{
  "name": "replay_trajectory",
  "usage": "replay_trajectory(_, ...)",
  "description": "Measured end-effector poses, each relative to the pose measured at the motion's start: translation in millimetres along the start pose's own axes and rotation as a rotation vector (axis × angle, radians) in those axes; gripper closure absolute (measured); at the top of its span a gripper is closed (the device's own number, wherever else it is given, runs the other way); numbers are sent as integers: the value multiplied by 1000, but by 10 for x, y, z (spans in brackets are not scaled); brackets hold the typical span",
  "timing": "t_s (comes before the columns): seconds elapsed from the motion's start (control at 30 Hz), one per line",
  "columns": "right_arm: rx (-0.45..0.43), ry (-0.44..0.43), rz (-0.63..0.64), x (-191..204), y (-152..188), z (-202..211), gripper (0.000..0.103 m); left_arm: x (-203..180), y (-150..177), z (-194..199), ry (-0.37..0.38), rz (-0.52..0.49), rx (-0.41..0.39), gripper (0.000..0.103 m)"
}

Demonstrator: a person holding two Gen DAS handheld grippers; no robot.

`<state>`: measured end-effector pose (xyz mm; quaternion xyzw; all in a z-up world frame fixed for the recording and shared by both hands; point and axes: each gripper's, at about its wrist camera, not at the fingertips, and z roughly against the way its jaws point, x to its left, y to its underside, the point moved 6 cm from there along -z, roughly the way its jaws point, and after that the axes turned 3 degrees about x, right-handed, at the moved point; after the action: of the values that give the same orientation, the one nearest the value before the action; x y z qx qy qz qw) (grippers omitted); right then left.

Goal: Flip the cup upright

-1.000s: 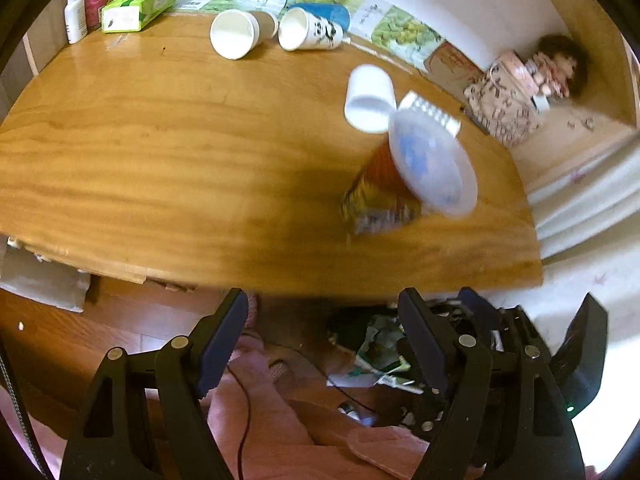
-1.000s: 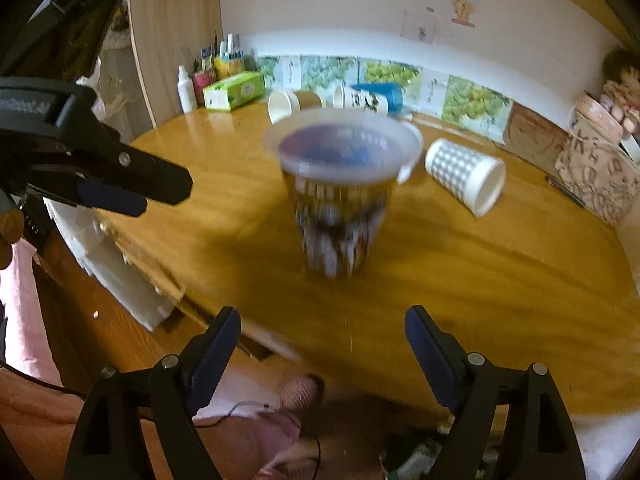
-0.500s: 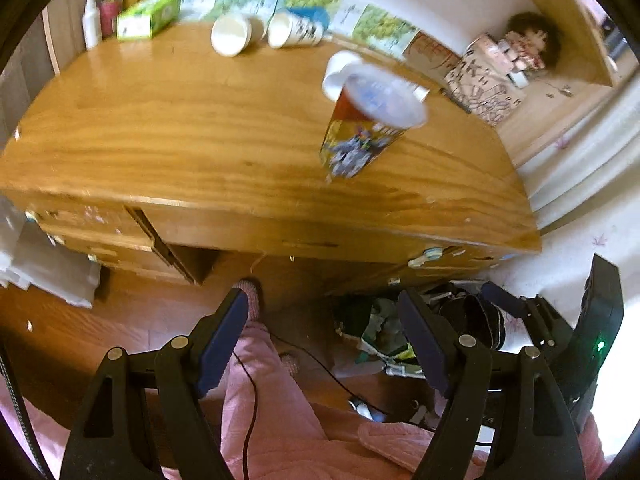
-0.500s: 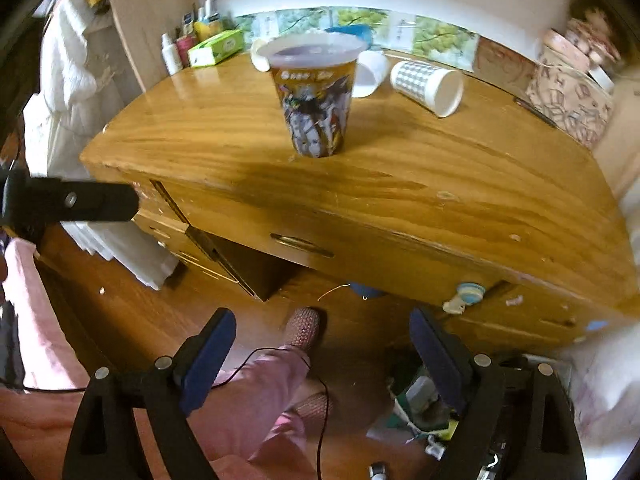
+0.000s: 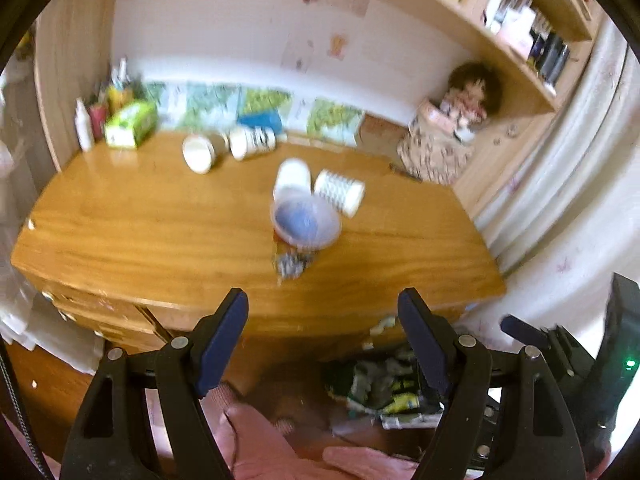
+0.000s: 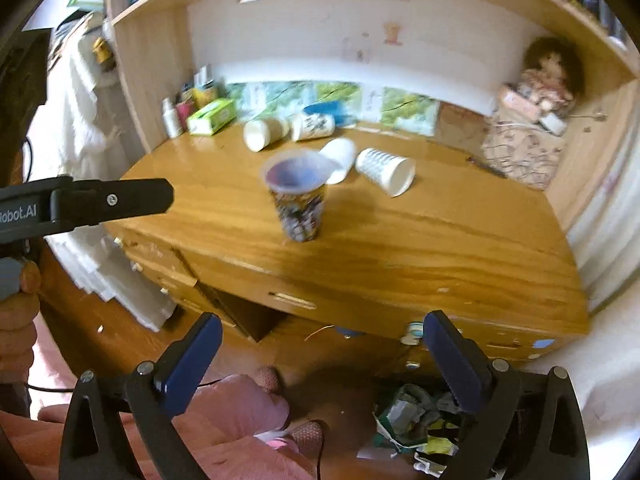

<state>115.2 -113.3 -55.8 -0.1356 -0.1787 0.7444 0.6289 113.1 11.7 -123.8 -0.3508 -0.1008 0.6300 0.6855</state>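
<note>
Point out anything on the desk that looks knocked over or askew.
Four cups lie on their sides behind the upright printed cup: two cups near the tissue box, plus a plain white cup and a ribbed cup mid-desk. Nothing looks spilled.

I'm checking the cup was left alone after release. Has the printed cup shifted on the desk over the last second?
No. The printed cup stands upright just in front of the lying white cup, as before; only the cameras pulled back.
</note>
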Motion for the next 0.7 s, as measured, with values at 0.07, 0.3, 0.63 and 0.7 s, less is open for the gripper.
replay_trajectory(0.07, -16, 21, -35, -49, -91, 134, 2, -38, -79, 123, -11, -9, -48, 20)
replay_trajectory(0.3, -142, 17, -131, -143, -370, 585, 2, -123, -220, 448, -111, -69, -223, 17)
replay_trajectory(0.63, -371, 41, -224, -184, -421, 959, 1, -130, -177, 764, -206, -68, -366, 14)
replay_trajectory(0.7, -406, 42, -221, -154, -399, 1049, 1, -131, -143, 794, -229, -70, -373, 14)
